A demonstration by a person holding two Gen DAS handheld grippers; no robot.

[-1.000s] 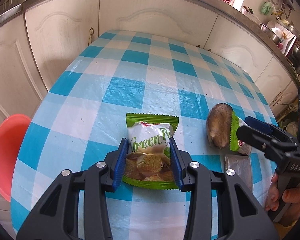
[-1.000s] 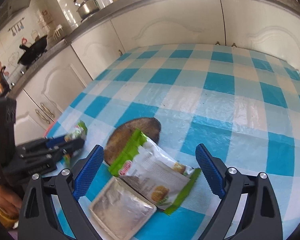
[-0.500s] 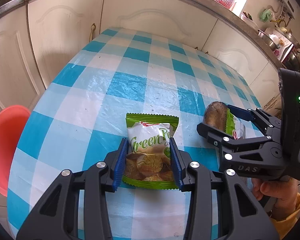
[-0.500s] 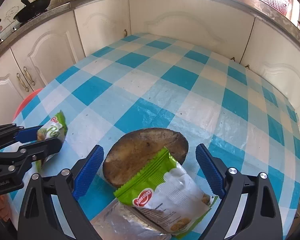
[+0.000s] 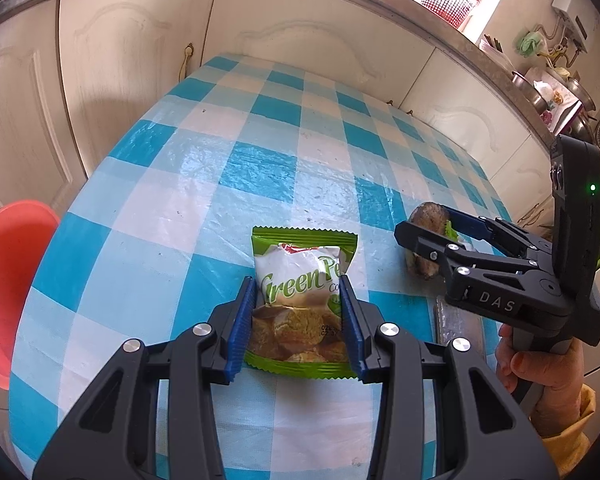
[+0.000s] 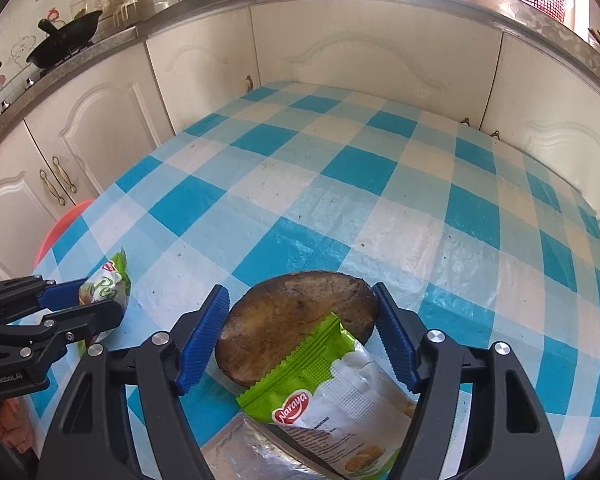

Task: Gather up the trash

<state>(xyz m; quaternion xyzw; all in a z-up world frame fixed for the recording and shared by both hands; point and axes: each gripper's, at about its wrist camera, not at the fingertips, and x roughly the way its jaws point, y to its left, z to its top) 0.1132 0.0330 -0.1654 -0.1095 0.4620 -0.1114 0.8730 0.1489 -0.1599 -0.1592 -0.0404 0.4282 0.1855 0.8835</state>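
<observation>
Jaws: the left gripper (image 5: pixel 298 322) is clenched on the cookie packet (image 5: pixel 302 300); the right gripper's (image 6: pixel 300 340) jaws have just been closing around the brown disc (image 6: pixel 296 320), not yet pressing it.

On the checked bench (image 6: pixel 340 184) the disc lies under the torn green wrapper (image 6: pixel 340 392), beside a foil packet (image 6: pixel 252 456). To do this well, the right pads should probably seat on the disc's rim, clear of the wrapper, before lifting. The red basin (image 5: pixel 10 280) sits off the bench's left edge, likely the bin.
</observation>
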